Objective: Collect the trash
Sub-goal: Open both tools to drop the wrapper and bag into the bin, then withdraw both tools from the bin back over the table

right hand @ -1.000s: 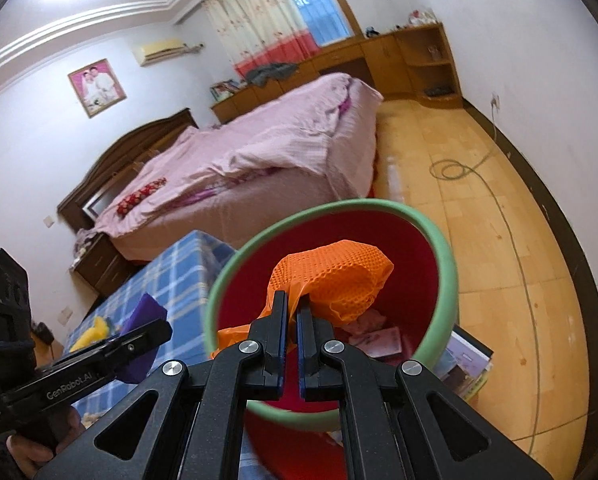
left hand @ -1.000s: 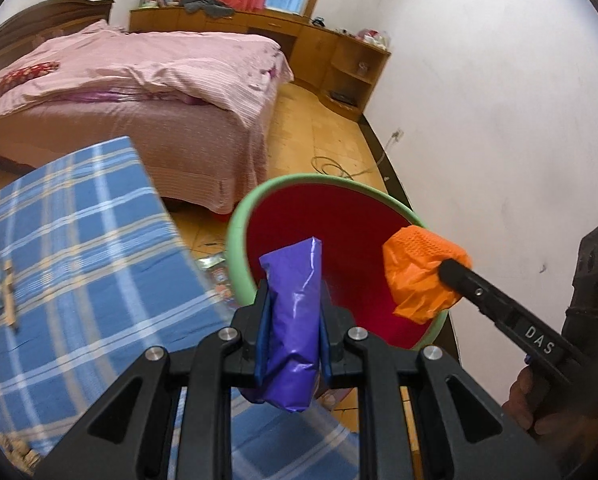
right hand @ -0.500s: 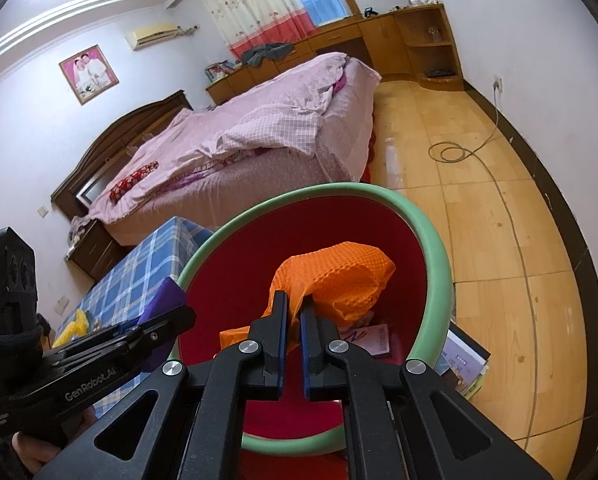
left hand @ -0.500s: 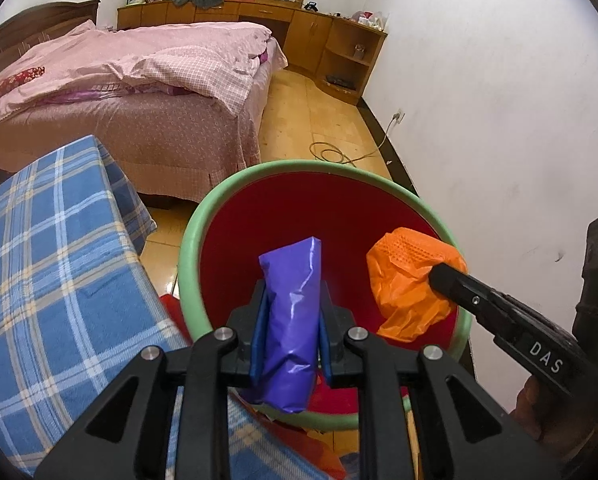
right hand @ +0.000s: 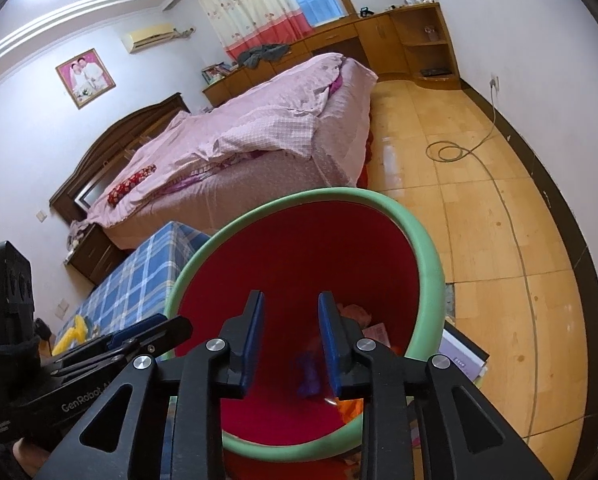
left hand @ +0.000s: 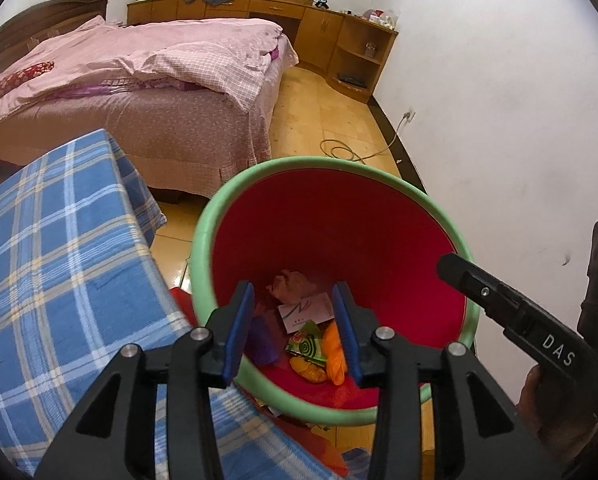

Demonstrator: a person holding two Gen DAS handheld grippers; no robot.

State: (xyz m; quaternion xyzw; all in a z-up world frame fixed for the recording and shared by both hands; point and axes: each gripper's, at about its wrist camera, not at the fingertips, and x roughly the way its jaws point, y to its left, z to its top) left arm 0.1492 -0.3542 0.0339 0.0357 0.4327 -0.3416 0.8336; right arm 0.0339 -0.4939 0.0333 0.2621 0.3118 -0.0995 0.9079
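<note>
Red on the inside and rimmed in pale green, the bin (left hand: 379,216) fills the lower middle of both wrist views, standing on the wooden floor (right hand: 495,216) beside the table (left hand: 59,248) under its blue checked cloth. Left claw (left hand: 295,320): jaws parted and empty, having just been opening, poised over the bin mouth; the purple bag (left hand: 261,340) lies released at the bottom of the bin, at about 7 o'clock of the left-wrist view's centre, just beside the left blue pad. Right claw (right hand: 291,336): jaws likewise parted with nothing between the pads, having just been opening; in the left-wrist view its black finger enters from 3 o'clock over the bin rim. The orange net bag (left hand: 335,354) rests on the bin floor next to the right pad of the left claw, touching a green snack wrapper (left hand: 307,344). Above these, toward 12 o'clock within the bin, lie a white card (left hand: 305,312) and a crumpled pinkish scrap (left hand: 289,284). In the right-wrist view the purple bag (right hand: 309,376) appears blurred between the pads but well below them, inside the bin. Background: a bed (left hand: 139,80) with pink bedding at 11 o'clock, wooden cabinets (left hand: 331,36) at 12 o'clock, and a coiled cable (right hand: 451,152) on the floor at 2 o'clock of the right-wrist view. A yellow object (right hand: 73,336) lies on the table at 9 o'clock there.
</note>
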